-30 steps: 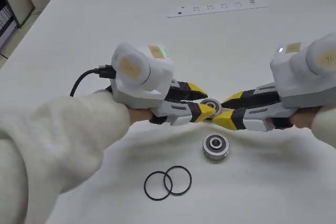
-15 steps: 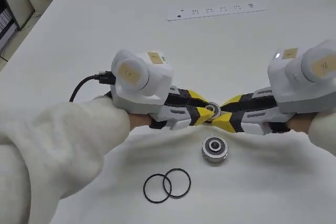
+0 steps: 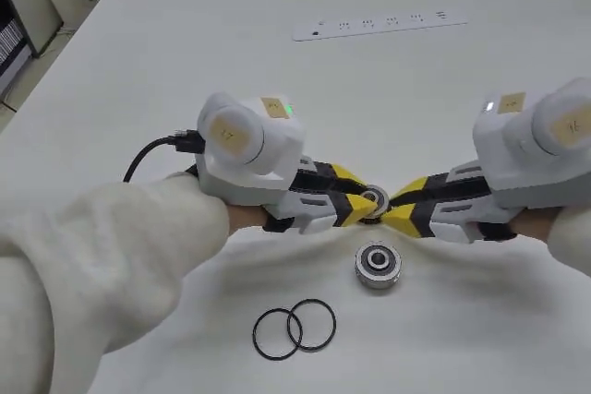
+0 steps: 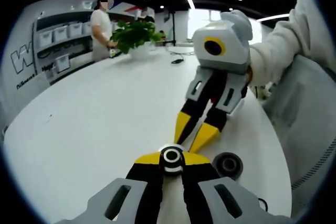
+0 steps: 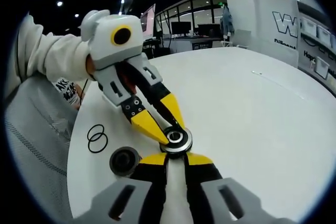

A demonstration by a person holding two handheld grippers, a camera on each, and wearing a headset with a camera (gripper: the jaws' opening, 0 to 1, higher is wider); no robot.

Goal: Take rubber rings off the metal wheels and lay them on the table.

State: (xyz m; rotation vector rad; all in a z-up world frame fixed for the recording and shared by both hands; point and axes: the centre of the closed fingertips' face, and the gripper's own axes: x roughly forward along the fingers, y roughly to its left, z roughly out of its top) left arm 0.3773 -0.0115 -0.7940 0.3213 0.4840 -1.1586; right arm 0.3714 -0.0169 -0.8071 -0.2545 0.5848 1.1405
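Head view: left gripper [image 3: 358, 203] clamped on a small metal wheel [image 3: 373, 197], held up off the white worktop [image 3: 480, 117]. Right gripper [image 3: 395, 206] coming in from the opposite side, tips touching the same wheel, fingers drawn together. Just below, lying flat on the worktop, a second wheel [image 3: 379, 262]. Nearer the person, two black rubber rings [image 3: 295, 326], overlapping. Farther back, a power strip [image 3: 380, 22]. Trailing from the left gripper, a black cable [image 3: 150, 143].

Left gripper view: own fingers [image 4: 147, 159] narrowed onto the wheel [image 4: 171, 157], one yellow pad on each side, a firm pinch. Right gripper [image 4: 189, 142] pointing at the wheel's far edge, all but closed. Second wheel [image 4: 228, 164] just beside, on the worktop.

Right gripper view: own fingers [image 5: 198, 159] closed to a thin slit right under the wheel [image 5: 176, 139], touching its rim; impossible to tell whether any rubber is caught between them. Left gripper [image 5: 164, 128] gripping the wheel from the far side. Second wheel [image 5: 125, 161] and the rings [image 5: 96, 139] off to one side on the worktop.

Judged step: peeling a ring off the held wheel, with two rings already laid down. Next, probably: nip the dark outer band with the right tips, draw it over the rim against a steady left clamp, then lay it by the other two. No telling the ring status of the second wheel.
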